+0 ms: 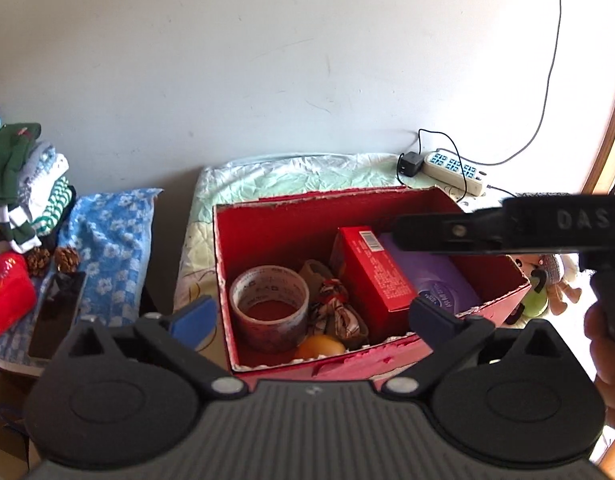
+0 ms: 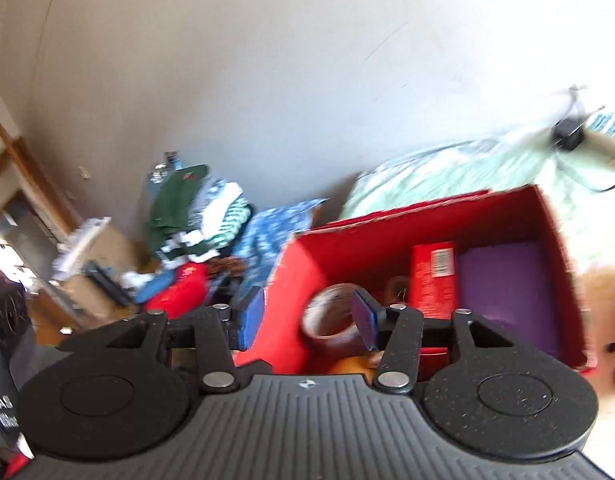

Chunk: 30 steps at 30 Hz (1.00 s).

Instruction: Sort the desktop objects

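Home bedroom — folded clothes (image 1: pixel 23 184), quilted bedding (image 1: pixel 291 178)

An open red cardboard box (image 1: pixel 267 236) with torn white edges holds the sorted things. A roll of printed tape (image 1: pixel 269 308) stands at its left, an orange ball (image 1: pixel 321 347) at the near wall, and a knotted patterned cloth (image 1: pixel 339 314) between them. A red carton (image 1: pixel 373 270) leans beside a purple pack (image 1: pixel 439 280) (partly hidden) at the right.

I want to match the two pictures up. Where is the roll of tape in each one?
Left wrist view: the roll of tape stands in the front left corner of the red box, left of the red carton.
Right wrist view: the tape is low in the middle, blurred, partly behind one gripper finger.
Shared landmark: the red carton beside the purple pack.
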Available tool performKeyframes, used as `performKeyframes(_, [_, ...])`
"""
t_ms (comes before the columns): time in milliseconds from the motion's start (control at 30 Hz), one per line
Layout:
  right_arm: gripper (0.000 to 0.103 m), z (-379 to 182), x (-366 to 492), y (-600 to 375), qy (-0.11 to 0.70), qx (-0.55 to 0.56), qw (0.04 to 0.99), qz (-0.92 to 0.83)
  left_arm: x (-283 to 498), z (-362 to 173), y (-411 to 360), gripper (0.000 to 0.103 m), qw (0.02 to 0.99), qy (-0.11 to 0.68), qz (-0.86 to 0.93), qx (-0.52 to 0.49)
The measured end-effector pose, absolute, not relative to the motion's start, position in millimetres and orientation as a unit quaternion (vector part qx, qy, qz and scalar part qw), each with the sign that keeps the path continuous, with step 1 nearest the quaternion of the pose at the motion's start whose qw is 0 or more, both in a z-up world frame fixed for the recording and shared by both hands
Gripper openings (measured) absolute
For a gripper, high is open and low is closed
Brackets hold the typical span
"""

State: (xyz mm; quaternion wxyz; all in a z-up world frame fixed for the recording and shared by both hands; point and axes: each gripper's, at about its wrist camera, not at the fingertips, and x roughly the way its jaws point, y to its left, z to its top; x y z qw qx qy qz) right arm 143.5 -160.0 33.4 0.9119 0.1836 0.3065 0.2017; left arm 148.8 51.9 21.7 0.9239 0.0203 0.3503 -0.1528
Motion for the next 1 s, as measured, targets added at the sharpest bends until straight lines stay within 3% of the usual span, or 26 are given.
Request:
performKeyframes(300, [0.052,23,102,-177,0.334,0.147,0.931,0.003,149,17,36,0.102,0.917,0.386,-0.096,0.024])
performKeyframes(433, [0.061,17,90,-178,0.346,0.139,0.926,-0.051,142,12,26,0.102,0.915,0.393,-0.08,0.045])
performKeyframes(700, [0.068,18,84,-171,0.359,0.137,0.922,-0.053,126,20,21,0.102,0.922,0.381,-0.04,0.052])
performKeyframes(800, [0.077,22,87,-167,0.359,0.122,0.925,-0.037,124,25,24,0.102,0.924,0.381,-0.021,0.039])
performKeyframes(1000, [0.083,35,90,-166,0.361,0.074,0.93,0.012,125,32,22,0.102,0.92,0.393,0.007,0.008])
